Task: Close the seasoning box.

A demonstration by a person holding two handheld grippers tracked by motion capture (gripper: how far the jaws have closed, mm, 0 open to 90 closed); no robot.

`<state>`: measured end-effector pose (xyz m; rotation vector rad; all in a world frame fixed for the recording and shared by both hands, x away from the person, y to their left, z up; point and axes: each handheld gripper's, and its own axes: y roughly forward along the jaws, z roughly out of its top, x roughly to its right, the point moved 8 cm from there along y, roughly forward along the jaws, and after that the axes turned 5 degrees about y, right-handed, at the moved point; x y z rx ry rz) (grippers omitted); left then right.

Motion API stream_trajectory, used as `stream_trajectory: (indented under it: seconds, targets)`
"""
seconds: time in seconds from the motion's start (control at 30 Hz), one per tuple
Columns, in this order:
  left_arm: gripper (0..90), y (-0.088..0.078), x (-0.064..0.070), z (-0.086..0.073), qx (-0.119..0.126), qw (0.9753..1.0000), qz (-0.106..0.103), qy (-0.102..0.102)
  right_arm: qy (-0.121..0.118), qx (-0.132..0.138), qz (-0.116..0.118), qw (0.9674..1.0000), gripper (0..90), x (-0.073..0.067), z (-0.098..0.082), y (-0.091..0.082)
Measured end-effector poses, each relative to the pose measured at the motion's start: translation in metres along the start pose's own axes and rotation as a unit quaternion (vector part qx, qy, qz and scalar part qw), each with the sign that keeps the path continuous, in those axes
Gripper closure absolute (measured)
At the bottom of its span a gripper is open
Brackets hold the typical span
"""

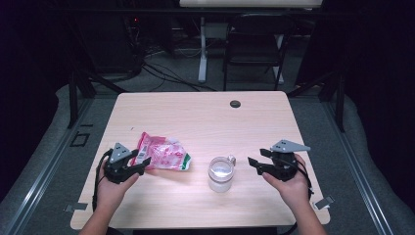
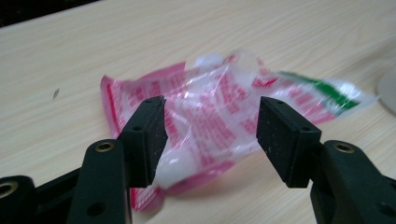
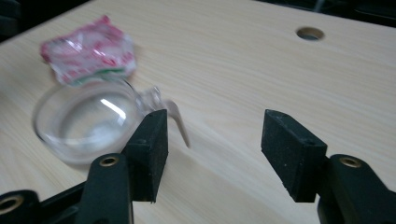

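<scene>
Holding both grippers low over the bench, I am keeping my hands palm-in, forearms coming up from the near edge. My left gripper is pointing rightward at the crumpled pink-and-white plastic packet, which is lying flat on the bench left of centre. In the left gripper view its jaws are standing released, spread on either side of the packet's near end, the pads not pressing on it. My right gripper is pointing leftward toward the glass mug, which is sitting upright near the bench's middle, just right of the packet. Its jaws are standing wide and released, the mug lying beyond the left one, apart from it.
</scene>
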<state>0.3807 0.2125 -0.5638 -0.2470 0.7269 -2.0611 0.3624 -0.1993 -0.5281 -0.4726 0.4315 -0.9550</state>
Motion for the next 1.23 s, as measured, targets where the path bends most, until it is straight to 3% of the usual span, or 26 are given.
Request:
stream_trajectory:
  seconds: [0.2,0.27,0.37,0.4,0.53,0.6,0.8,1.23]
  targets:
    - [42.4,0.000,-0.011,-0.015,-0.005,0.9997,0.010,-0.021,0.008,-0.029,-0.033,0.9990,40.5,0.020,-0.035,-0.007]
    - [42.4,0.001,-0.013,-0.017,-0.007,0.9996,0.012,-0.024,0.013,-0.032,-0.028,0.9990,40.7,0.023,-0.041,-0.008]
    - [42.4,0.006,-0.014,-0.022,-0.014,0.9994,0.023,-0.020,0.022,-0.026,-0.037,0.9988,41.0,0.030,-0.052,-0.008]
    - [42.4,0.009,-0.014,-0.026,-0.023,0.9992,0.023,-0.021,0.027,-0.011,-0.035,0.9990,41.0,0.033,-0.056,-0.006]
    - [42.0,0.013,-0.011,-0.028,-0.024,0.9992,0.019,-0.024,0.015,-0.007,-0.046,0.9988,40.9,0.038,-0.062,-0.004]
    - [41.9,0.015,-0.010,-0.030,-0.029,0.9993,0.020,-0.013,0.029,-0.006,-0.044,0.9986,41.1,0.043,-0.067,-0.002]
    - [41.8,0.020,-0.007,-0.035,-0.041,0.9990,0.013,-0.008,0.052,-0.005,-0.024,0.9983,41.1,0.046,-0.072,0.002]
    - [40.1,0.021,-0.007,-0.035,-0.037,0.9992,0.010,-0.009,0.046,-0.018,-0.032,0.9983,39.7,0.044,-0.075,0.009]
